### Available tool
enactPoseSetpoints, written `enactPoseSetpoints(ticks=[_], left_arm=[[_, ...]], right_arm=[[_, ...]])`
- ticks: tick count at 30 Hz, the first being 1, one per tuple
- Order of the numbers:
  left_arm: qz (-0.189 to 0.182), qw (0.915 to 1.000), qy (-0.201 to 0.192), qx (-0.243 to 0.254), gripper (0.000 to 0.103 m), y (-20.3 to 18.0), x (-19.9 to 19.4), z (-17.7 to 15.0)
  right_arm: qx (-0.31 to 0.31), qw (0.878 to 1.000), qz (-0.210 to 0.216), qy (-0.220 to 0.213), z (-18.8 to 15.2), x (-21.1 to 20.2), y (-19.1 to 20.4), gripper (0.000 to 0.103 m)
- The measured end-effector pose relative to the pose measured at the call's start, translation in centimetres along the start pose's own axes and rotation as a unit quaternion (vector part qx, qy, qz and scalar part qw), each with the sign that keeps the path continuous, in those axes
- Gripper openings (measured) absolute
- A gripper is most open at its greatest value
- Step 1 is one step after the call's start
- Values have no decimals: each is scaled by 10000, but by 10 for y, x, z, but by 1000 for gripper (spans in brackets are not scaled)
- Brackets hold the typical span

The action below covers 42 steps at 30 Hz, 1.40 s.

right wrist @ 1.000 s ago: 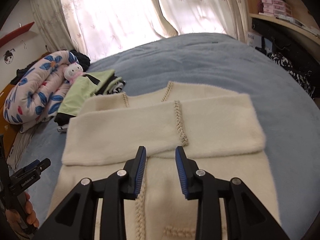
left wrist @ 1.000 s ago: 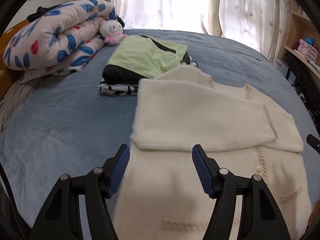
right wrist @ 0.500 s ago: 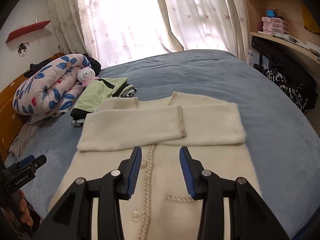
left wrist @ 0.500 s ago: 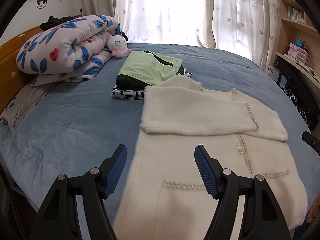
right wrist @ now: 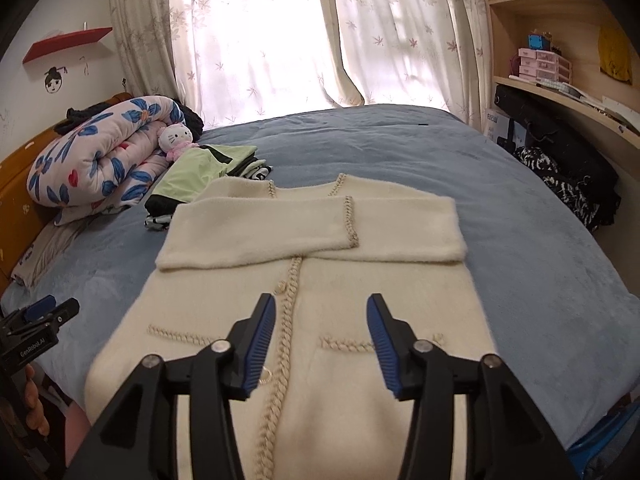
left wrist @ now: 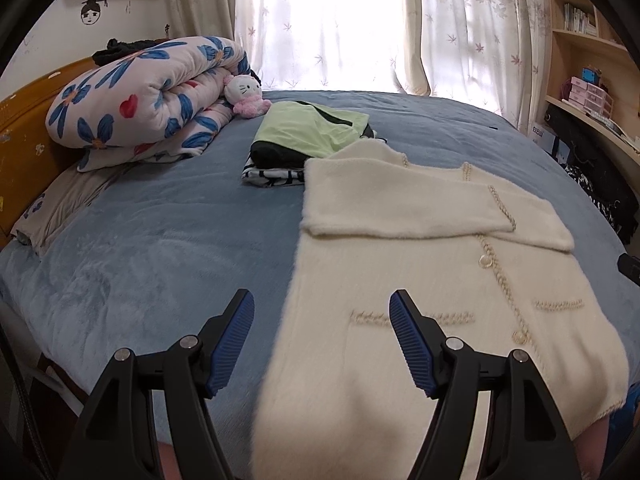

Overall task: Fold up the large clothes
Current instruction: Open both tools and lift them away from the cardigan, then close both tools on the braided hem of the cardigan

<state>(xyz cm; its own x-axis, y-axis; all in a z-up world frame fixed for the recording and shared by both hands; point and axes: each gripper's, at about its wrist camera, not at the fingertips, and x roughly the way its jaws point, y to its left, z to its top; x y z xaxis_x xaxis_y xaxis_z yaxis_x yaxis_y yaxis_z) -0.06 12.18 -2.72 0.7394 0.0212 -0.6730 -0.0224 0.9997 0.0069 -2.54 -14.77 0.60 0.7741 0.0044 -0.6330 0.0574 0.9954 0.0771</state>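
My cream cardigan (right wrist: 304, 292) lies flat on the blue bed (right wrist: 520, 208), both sleeves folded across its chest. Left gripper (left wrist: 322, 338) and right gripper (right wrist: 321, 342) hover spread and empty above the hem; next I judge I must pinch both hem corners and fold upward.

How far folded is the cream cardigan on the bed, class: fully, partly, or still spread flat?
Partly folded. Both sleeves of the cream cardigan lie crossed over its chest, while the body below stays spread full length on the bed.
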Motion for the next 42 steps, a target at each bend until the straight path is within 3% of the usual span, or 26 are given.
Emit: enactPoseSetpoints(ticks=[8, 14, 19, 28, 38, 40, 42], left_arm=[[-28, 9995, 325, -37, 72, 27, 13, -41], [-170, 9979, 614, -117, 72, 45, 32, -72], [-458, 9932, 1013, -350, 72, 59, 50, -98], [-1275, 9849, 1105, -386, 76, 72, 50, -121], [-1556, 9798, 1251, -82, 82, 61, 50, -134], [-1654, 9775, 1307, -57, 82, 59, 51, -135], [-1709, 9758, 1360, -2, 80, 57, 52, -136]], right_arm=[[-367, 9991, -185, -42, -25, -9, -10, 64], [-589, 9977, -320, 66, -51, -3, -34, 65], [-307, 9981, -404, 346, -78, 6, -73, 65], [74, 9964, -553, 642, -125, -13, -130, 65], [359, 9943, -367, 931, -150, -6, -157, 65], [295, 9943, -217, 997, -152, -2, -152, 61], [145, 9936, -118, 1114, -153, 3, -145, 45]])
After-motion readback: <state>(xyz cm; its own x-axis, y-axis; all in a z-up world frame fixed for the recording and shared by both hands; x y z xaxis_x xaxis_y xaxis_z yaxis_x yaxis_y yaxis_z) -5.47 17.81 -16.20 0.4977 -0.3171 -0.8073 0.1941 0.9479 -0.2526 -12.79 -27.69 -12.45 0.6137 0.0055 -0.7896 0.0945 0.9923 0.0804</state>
